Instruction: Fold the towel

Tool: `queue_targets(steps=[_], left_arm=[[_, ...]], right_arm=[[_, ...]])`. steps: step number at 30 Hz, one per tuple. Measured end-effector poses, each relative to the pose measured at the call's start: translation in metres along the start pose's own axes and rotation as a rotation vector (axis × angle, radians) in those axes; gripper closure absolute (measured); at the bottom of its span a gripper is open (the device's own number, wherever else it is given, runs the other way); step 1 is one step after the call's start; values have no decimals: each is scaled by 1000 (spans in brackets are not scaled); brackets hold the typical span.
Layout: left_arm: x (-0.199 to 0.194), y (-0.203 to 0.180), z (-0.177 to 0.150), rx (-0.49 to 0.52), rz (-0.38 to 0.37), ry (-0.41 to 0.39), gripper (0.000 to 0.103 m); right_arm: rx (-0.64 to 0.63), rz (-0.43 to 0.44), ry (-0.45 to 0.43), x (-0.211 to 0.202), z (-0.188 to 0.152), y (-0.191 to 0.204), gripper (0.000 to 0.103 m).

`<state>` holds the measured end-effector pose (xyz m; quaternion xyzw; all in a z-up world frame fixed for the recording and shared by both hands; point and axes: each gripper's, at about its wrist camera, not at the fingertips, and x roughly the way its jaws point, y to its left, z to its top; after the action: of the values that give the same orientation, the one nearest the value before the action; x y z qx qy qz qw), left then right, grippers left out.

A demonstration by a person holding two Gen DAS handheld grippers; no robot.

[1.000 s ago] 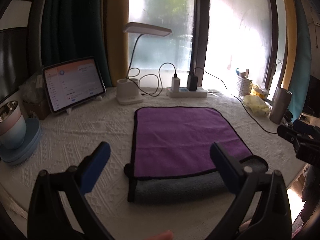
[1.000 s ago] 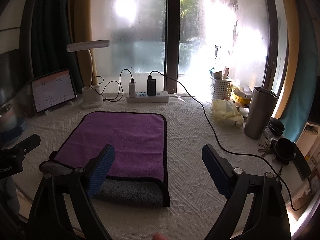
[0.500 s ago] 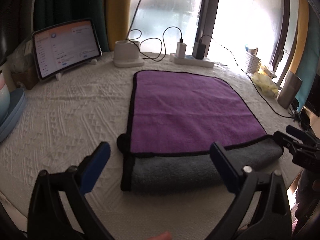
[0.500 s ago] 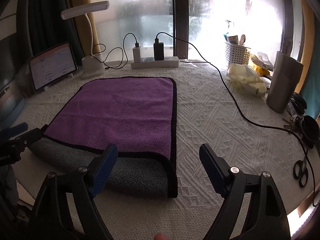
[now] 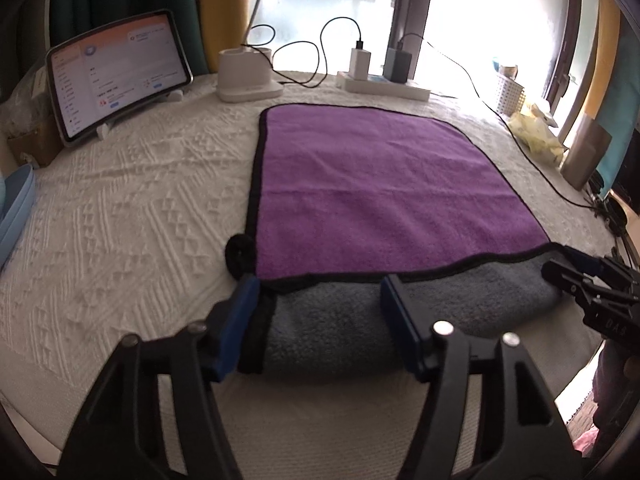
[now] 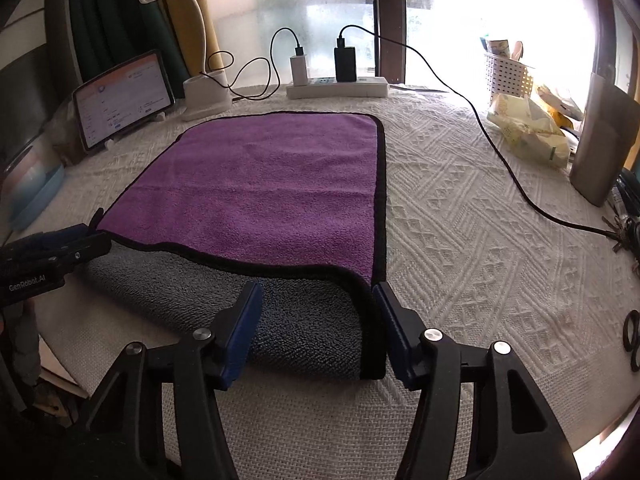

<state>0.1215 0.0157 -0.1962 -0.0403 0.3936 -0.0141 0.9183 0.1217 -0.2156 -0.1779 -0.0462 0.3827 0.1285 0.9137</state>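
1. Towel (image 5: 380,184): purple face up w/ black trim, flat on the counter (image 5: 132,208), centre of frame in both views. Near edge is turned over, grey underside showing as a thick fold (image 6: 224,300) along lower-centre of frame.
2. Small black hang loop (image 5: 239,255) sticks out at towel's left near corner, left-wrist view.
3. Left gripper (image 5: 320,320): bottom-centre of left view, jaws apart and straddling the left end of the grey fold. Left blue pad sits at the black trim corner, right pad over the grey. Not clenched on cloth. Contact w/ fabric: can't tell.
4. Right gripper (image 6: 318,324): bottom-centre of right view, jaws apart around the right end of the fold. Right pad just outside the trim corner, left pad over the grey. Also released.
5. Each gripper shows in the other's cam: right one at right edge of left view (image 5: 592,292), left one at left edge of right view (image 6: 52,256). Both at opposite ends of the fold.
6. Behind towel, upper centre: white power strip (image 6: 338,87) w/ two chargers plugged in, lamp base (image 5: 246,80) to its left.
7. Tablet (image 5: 116,76) propped on stand, upper left, screen on.
8. Upper right: white basket (image 6: 506,76), yellowish bag (image 6: 528,128), steel tumbler (image 6: 604,140). Black cable (image 6: 520,176) runs across the counter on that side.
9. Keys (image 6: 624,236) at the right edge of the right view.
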Motion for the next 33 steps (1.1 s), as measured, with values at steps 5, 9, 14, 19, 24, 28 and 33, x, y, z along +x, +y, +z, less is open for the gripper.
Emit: queue_targets(steps=[5,9,14,19,24,28,33], left_arm=[[0,-3,-7,34,37,-15,53],[-4,-5,-12,37,30,-29,65],[-10,-9,-17,51,2,-50,83],[-22,-6,-16,33,-23,-81,89],[-35,-5,-8,22,-41,-114,89],[-43,-6,4,12,-50,-134,89],[-50,-7,18,11,-57,-152,89]], right_arm=[[-10,-1,-8,-2,-4,-1,55],[-27,-2,-24,-5,-6,0,79],[-68,-7,-34,-9,-8,7,92],[-63,-6,-63,-19,-5,7,97],[-74,-14,-100,-33,5,9,98],[-77,-9,-117,-40,18,11,98],[-82,-2,-143,-46,34,13,98]])
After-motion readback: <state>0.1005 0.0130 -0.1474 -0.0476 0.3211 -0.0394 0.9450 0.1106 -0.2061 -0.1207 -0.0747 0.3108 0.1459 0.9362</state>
